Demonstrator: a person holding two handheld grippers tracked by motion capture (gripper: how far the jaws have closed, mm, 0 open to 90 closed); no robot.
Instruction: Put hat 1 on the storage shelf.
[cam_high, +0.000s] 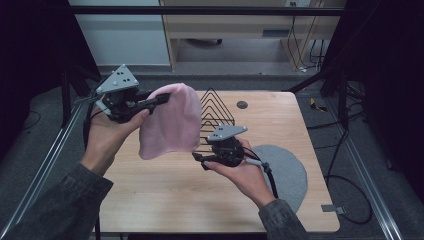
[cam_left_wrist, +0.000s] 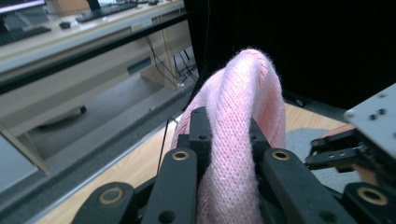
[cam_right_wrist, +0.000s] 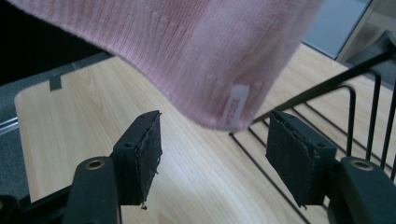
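High view: we hold the left claw (cam_high: 162, 98) up over the counter's (cam_high: 165, 200) left-rear corner, jaws closed tight on the top edge of a pink knit hat (cam_high: 167, 125). The hat hangs clear of the counter, long axis top to bottom, tilted a bit so its lower end swings toward the left. Behind it stands a black wire rack (cam_high: 216, 114), w/ nothing in its slots; the hat is in front of it, not inside. The right claw (cam_high: 196, 158) sits just below the hat's lower right corner, near the rack's front. A grey round mat (cam_high: 290, 172) lies at the counter's right edge.

Left claw view: both jaws pinch a fold of the hat (cam_left_wrist: 233, 140), which arches up and over away from us. The right claw's body (cam_left_wrist: 345, 149) shows at right.

Right claw view: the jaws stand apart w/ nothing between the pads (cam_right_wrist: 147, 154); the hat's hem (cam_right_wrist: 205, 60), w/ a small white label (cam_right_wrist: 236, 113), hangs just above the gap. Rack wires (cam_right_wrist: 355, 116) run at right.
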